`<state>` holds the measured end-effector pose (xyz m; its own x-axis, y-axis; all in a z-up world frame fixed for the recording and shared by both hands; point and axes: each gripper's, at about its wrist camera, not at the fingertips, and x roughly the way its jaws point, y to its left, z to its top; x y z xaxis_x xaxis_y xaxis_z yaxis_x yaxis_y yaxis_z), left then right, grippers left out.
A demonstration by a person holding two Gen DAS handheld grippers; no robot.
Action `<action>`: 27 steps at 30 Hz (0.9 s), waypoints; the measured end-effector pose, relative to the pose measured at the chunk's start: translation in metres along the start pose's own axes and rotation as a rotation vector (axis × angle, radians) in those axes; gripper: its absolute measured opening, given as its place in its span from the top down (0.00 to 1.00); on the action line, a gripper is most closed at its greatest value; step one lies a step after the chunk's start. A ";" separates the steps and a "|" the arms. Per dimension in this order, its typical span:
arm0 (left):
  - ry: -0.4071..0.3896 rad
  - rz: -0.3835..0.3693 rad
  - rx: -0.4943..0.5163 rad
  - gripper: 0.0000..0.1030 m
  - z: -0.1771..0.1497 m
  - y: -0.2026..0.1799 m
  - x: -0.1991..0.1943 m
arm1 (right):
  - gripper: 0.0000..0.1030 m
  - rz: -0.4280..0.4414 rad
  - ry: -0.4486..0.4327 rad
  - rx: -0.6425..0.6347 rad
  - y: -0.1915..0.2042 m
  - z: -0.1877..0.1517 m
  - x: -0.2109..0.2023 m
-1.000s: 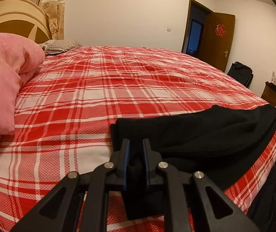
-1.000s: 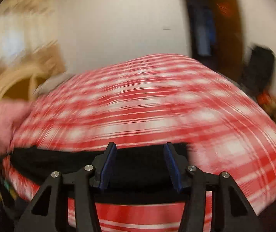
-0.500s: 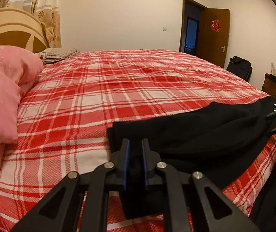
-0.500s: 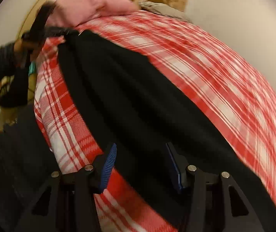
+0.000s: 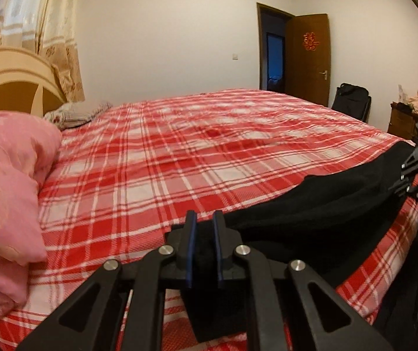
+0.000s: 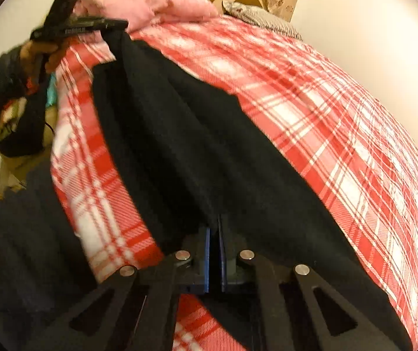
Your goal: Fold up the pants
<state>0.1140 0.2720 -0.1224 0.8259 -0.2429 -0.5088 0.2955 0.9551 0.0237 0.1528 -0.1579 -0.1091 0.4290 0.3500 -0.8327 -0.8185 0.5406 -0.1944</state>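
Pink pillow (image 5: 7, 193) is sitting off to the left at the head of the bed (image 5: 162, 158). My left tongs (image 5: 203, 225) are clamping one end of the black pants (image 5: 311, 219), which are lying stretched along the near edge of the red plaid sheet. Over on the right, my right tongs (image 6: 215, 234) are pinching the other end tight.

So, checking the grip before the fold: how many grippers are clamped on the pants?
2. The left gripper is shut on the pants at the end nearest the pink pillow; the right gripper is shut on the opposite end, by the bed's edge.
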 end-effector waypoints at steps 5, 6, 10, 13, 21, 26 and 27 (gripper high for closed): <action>0.046 0.033 -0.021 0.94 -0.022 0.008 -0.004 | 0.95 0.024 0.029 -0.030 0.013 -0.013 0.002; 0.072 0.040 -0.050 0.94 -0.030 0.015 0.001 | 0.95 0.029 0.042 -0.029 0.013 -0.015 0.009; 0.145 0.071 -0.144 0.94 -0.059 0.033 0.013 | 0.95 0.045 0.092 -0.009 0.015 -0.023 0.031; 0.134 0.097 -0.187 0.94 -0.065 0.038 0.007 | 0.87 0.057 0.095 0.000 0.013 -0.021 0.025; 0.043 0.101 -0.192 0.49 -0.036 0.018 -0.004 | 0.67 0.067 0.092 -0.016 0.009 -0.031 0.005; 0.079 0.090 -0.123 0.49 -0.024 -0.012 0.024 | 0.67 0.095 0.051 0.003 -0.004 -0.014 -0.005; 0.100 0.108 -0.106 0.49 -0.025 -0.017 0.033 | 0.67 0.102 0.038 0.012 -0.008 -0.008 -0.006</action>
<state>0.1247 0.2519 -0.1611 0.7965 -0.1247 -0.5917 0.1512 0.9885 -0.0049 0.1537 -0.1703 -0.1070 0.3282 0.3746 -0.8672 -0.8526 0.5127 -0.1012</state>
